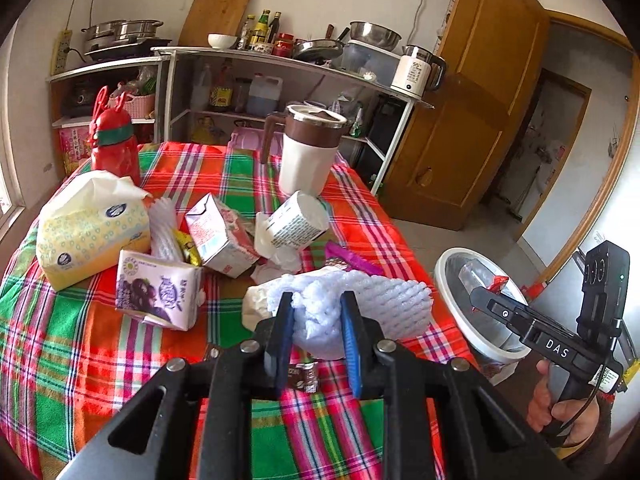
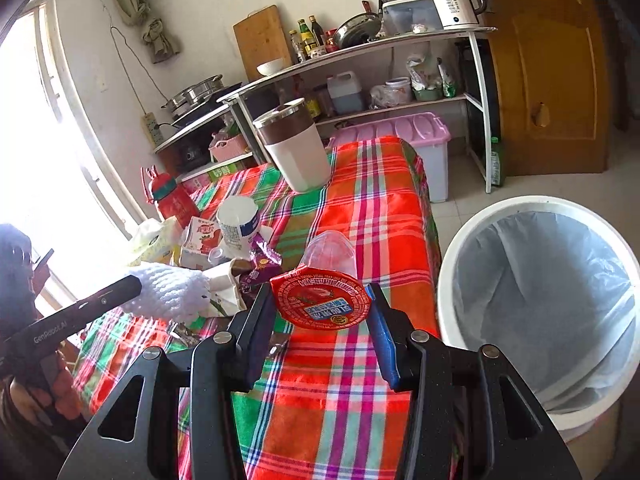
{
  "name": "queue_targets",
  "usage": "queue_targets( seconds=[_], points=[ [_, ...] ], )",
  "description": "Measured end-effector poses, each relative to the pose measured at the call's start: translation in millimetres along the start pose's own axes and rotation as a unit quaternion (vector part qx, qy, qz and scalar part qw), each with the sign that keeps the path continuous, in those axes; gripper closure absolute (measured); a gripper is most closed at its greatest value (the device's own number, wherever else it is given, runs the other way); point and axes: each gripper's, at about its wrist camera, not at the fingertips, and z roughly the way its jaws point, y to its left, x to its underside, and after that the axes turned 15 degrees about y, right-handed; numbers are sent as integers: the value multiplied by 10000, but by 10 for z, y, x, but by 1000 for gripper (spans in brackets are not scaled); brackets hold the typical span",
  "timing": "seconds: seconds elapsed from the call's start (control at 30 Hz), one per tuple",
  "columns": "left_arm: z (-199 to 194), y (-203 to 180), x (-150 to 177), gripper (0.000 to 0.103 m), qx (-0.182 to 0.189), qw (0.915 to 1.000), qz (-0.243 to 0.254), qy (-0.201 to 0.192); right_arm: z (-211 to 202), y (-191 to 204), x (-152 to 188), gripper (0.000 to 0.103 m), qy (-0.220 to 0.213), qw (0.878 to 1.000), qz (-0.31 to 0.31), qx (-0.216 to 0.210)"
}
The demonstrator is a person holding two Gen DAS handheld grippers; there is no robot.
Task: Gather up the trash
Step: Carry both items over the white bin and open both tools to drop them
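A: Left gripper (image 1: 316,312)?
B: Clenched on the white foam fruit net (image 1: 352,300), frame centre.
A: Right gripper (image 2: 320,308)?
B: Grasping a red-lidded plastic cup (image 2: 320,300), left of the lined trash bin (image 2: 448,280).

Home kitchen, pots (image 1: 120,34), kettle (image 1: 418,72), shelves (image 1: 280,60)

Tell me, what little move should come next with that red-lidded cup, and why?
Probably swing the right gripper rightward over the white bin and open its jaws. They are shut on the clear cup with the red foil lid, which sits above the plaid tablecloth, beside the bin's liner.
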Motion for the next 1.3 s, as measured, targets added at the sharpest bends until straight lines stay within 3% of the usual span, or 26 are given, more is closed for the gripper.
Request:
queue_targets(
  seconds=[0.27, 0.57, 0.77, 0.93, 1.03, 1.13, 1.2, 1.3],
  points=[
    [339, -665, -224, 79, 368, 9976, 567, 150, -389, -521, -28, 57, -230, 9982, 296, 467],
    [886, -1485, -376, 79, 780, 9886, 1169, 546, -539, -1243, 67, 57, -67, 9919, 795, 985],
    [1207, -1810, -364, 78, 758, 9843, 1327, 886, -461, -1574, 113, 57, 238, 9877, 925, 1235],
    [1380, -1993, -338, 78, 519, 9816, 1522, 1031, -351, -1706, 133, 57, 466, 9827, 911, 1542],
    [1441, -2000, -348, 72, 578, 9808, 1476, 1138, -318, -1743, 131, 57, 526, 9810, 910, 1633],
    [1461, -1980, -337, 59, 528, 9807, 1482, 1160, -290, -1756, 126, 53, 575, 9792, 937, 1704],
    [1447, -1946, -334, 52, 603, 9809, 1445, 1157, -267, -1749, 127, 44, 622, 9786, 924, 1729],
    [1384, -1930, -326, 45, 507, 9816, 1507, 1060, -266, -1722, 141, 40, 627, 9783, 887, 1764]
  ],
)
